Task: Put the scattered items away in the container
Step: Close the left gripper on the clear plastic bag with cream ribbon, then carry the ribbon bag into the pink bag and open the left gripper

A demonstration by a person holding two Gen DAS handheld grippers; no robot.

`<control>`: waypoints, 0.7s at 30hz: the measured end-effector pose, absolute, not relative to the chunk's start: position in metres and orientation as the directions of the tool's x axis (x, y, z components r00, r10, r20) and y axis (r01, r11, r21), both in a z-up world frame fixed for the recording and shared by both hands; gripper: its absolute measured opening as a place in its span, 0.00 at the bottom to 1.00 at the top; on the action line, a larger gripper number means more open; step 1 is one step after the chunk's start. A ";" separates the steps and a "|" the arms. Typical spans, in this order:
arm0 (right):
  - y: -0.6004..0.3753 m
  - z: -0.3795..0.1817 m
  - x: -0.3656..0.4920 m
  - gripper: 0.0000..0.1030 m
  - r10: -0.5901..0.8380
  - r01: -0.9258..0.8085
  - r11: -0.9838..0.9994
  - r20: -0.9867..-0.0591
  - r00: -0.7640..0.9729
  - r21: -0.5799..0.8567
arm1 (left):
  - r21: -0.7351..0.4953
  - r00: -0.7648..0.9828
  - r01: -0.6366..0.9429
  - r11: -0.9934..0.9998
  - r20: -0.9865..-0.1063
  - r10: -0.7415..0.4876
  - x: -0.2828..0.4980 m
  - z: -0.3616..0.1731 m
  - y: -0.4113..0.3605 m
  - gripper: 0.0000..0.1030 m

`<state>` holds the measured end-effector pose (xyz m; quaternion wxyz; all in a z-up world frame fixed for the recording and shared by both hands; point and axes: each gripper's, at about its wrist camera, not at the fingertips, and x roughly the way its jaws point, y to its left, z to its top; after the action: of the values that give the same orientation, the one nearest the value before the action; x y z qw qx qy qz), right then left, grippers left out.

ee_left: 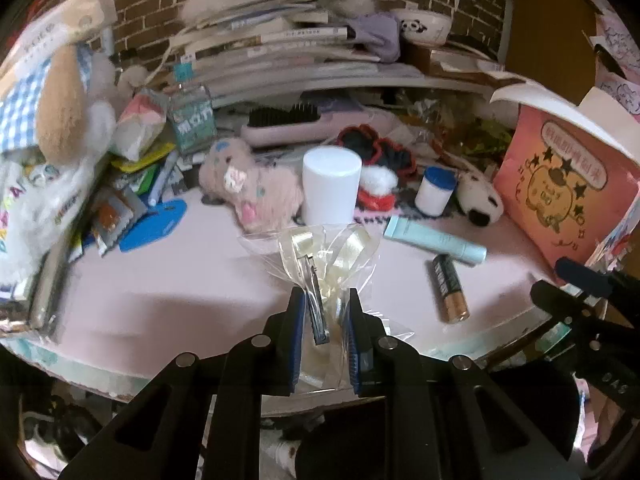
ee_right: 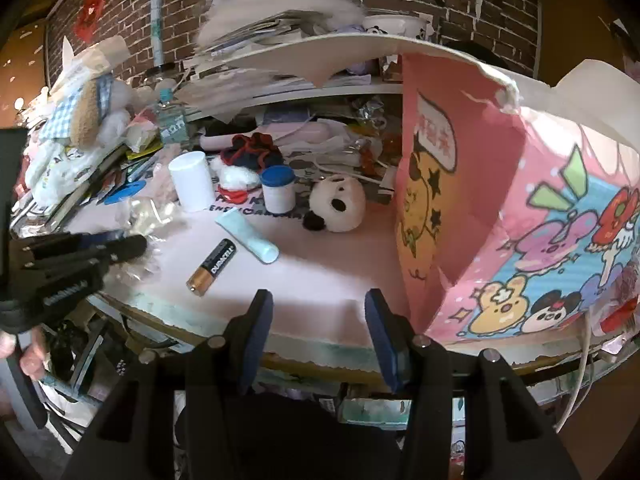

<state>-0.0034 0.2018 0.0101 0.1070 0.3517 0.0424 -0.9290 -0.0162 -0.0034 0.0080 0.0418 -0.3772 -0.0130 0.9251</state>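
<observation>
My left gripper (ee_left: 325, 312) is shut on a clear plastic bag (ee_left: 320, 256) holding a cream ribbon hair clip, near the front edge of the pink table. The same bag (ee_right: 146, 210) shows at the left of the right wrist view. My right gripper (ee_right: 318, 316) stands open at the table's front edge, with nothing between its fingers. A pink cartoon cardboard box (ee_right: 500, 208), flaps open, stands to its right; it appears as the box (ee_left: 564, 188) in the left wrist view. A battery (ee_right: 212, 266), a light blue tube (ee_right: 246, 232), a white cylinder (ee_right: 192, 180) and a blue-lidded jar (ee_right: 278, 192) lie loose on the table.
A panda plush (ee_right: 338, 202) lies near the box. A pink fluffy toy (ee_left: 252, 188), a hairbrush (ee_left: 288, 120), red-black scrunchies (ee_left: 376, 148) and piled books (ee_left: 280, 44) crowd the back. Packets and a plush dog (ee_left: 52, 100) fill the left side. A person's hand (ee_right: 24, 354) holds the left gripper.
</observation>
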 end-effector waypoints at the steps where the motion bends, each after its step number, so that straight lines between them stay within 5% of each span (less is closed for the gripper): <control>1: 0.202 0.010 -0.004 0.43 -0.168 0.227 -0.974 -0.663 -0.730 -0.002 | -0.055 -0.718 -0.067 -0.996 -0.691 0.086 -0.016 0.011 -0.004 0.13; 21: 0.209 0.012 -0.011 0.43 -0.157 0.206 -0.978 -0.665 -0.730 0.004 | 0.056 -0.824 -0.280 -0.958 -0.527 0.210 -0.023 0.129 0.063 0.13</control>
<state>-0.0109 0.2093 0.0119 0.0977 0.3540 0.0350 -0.9295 -0.0233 0.0633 0.1286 0.1286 -0.2677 0.0657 0.9526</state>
